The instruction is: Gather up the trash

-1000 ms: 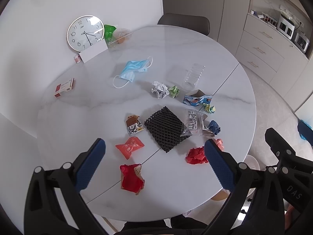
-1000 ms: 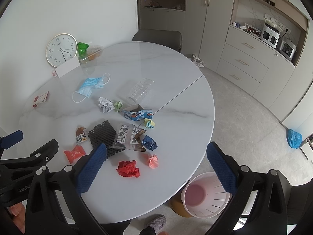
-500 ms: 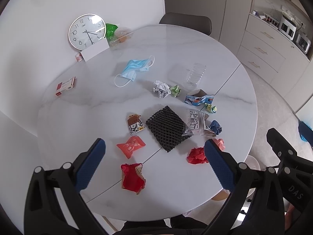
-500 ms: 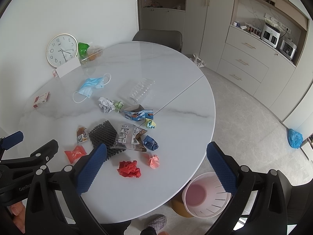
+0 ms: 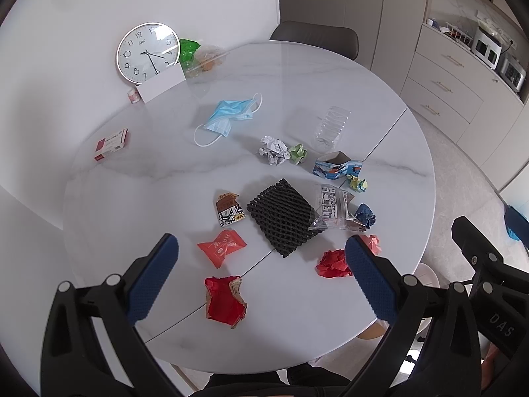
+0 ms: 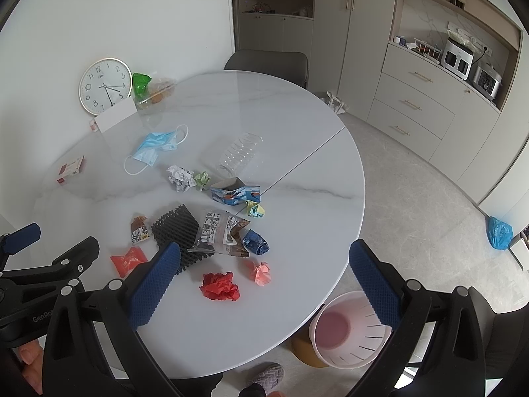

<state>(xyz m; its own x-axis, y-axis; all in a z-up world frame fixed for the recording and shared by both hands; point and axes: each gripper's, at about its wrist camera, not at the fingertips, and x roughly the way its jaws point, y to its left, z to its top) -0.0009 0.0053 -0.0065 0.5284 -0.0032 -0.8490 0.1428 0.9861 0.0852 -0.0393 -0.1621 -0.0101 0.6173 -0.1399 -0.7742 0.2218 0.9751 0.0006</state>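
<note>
Trash lies scattered on the round white table [image 5: 132, 198]: a red torn wrapper [image 5: 224, 301], an orange-red packet [image 5: 222, 246], a black foam net [image 5: 280, 215], a crumpled red paper [image 6: 220, 286], a pink paper ball [image 6: 261, 273], a blue mask [image 5: 228, 117] and a clear plastic bottle [image 6: 239, 157]. My left gripper [image 5: 261, 278] hovers open above the table's near edge, with the red wrapper between its fingers in view. My right gripper [image 6: 264, 284] hangs open over the near right edge. A pink bin [image 6: 347, 330] stands on the floor beneath that edge.
A wall clock [image 5: 147, 53], a white card [image 5: 162, 86] and a green bag [image 5: 188, 49] stand at the table's back. A red box [image 5: 110, 142] lies at the left. A grey chair [image 5: 314, 38] is behind the table; cabinets [image 6: 413, 109] line the right wall.
Both views have shifted only slightly; the left wrist view has drifted a little, with the table sliding right. Nothing was grasped or moved on the table.
</note>
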